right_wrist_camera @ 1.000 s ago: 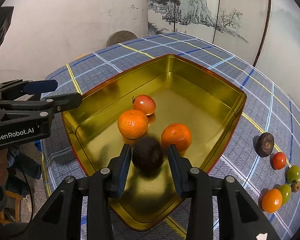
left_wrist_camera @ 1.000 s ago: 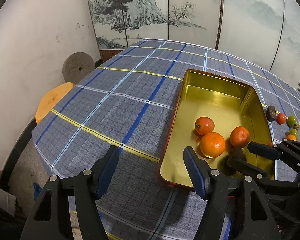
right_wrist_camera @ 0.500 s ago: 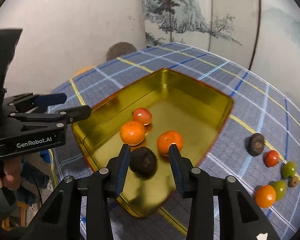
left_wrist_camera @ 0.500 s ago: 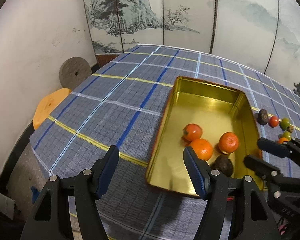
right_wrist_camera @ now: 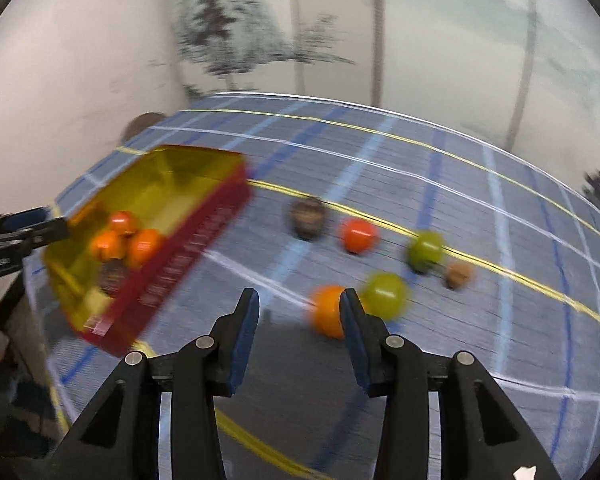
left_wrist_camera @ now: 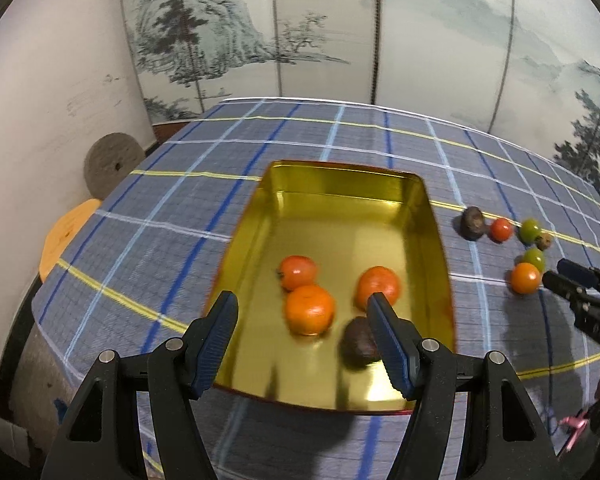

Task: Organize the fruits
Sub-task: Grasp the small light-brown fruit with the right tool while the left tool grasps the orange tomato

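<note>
Left gripper [left_wrist_camera: 302, 334]: hovered spread and empty over gold tin [left_wrist_camera: 436, 240], already holding four fruits. Right gripper [right_wrist_camera: 298, 312]: parted, nothing pinched, just beside orange fruit [right_wrist_camera: 328, 312] on plaid cloth [right_wrist_camera: 480, 208]. Best centred over fruit before closing gently, lest neighbours roll.

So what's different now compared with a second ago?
The right gripper let go of the dark brown fruit, leaving it in the gold tin. Its jaws, just opening, are empty, and it has swung right toward the orange on the plaid cloth. The left gripper stays open and empty; the three orange-red fruits in the tin haven't moved.
</note>
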